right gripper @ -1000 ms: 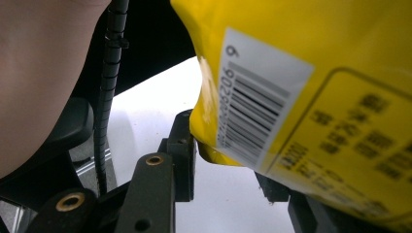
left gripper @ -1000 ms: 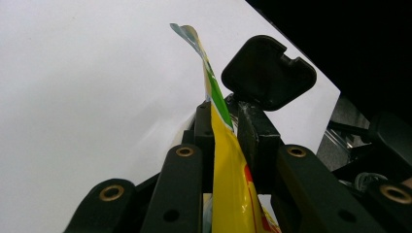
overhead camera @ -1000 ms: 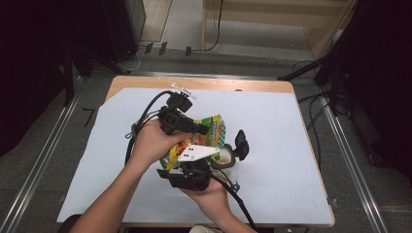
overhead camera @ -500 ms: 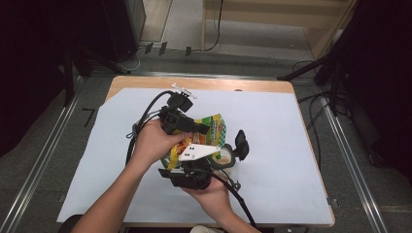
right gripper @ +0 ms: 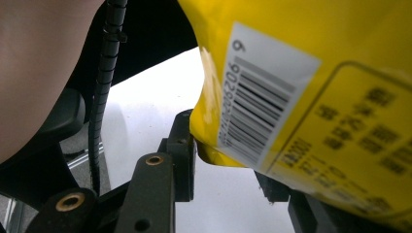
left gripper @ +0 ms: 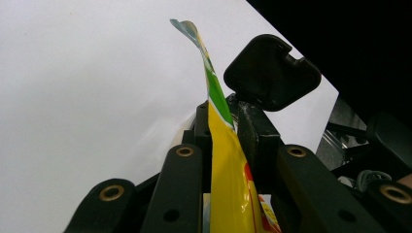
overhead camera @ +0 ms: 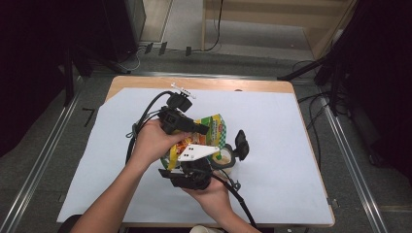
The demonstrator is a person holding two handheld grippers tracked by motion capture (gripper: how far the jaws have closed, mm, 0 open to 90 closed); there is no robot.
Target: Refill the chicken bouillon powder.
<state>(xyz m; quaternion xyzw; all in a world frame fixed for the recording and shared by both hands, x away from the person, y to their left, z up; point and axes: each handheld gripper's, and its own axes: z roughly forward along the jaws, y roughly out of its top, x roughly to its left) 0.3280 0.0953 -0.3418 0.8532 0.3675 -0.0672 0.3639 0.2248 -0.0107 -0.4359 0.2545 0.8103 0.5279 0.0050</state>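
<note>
A glossy, crinkled snack bag (overhead camera: 206, 133), yellow with green and orange print, hangs just above the middle of the surface (overhead camera: 291, 145), a smooth white sheet over a wooden top. The left gripper (left gripper: 224, 127) has its black jaws pinched tight on the bag's thin upper edge. The right gripper (right gripper: 228, 160) clasps the lower, barcoded part between half-closed jaws. Bare sheet lies open all around.

Yellow bag (right gripper: 311, 63): white barcode label, digits "6 902890…"; other print blurred.
</note>
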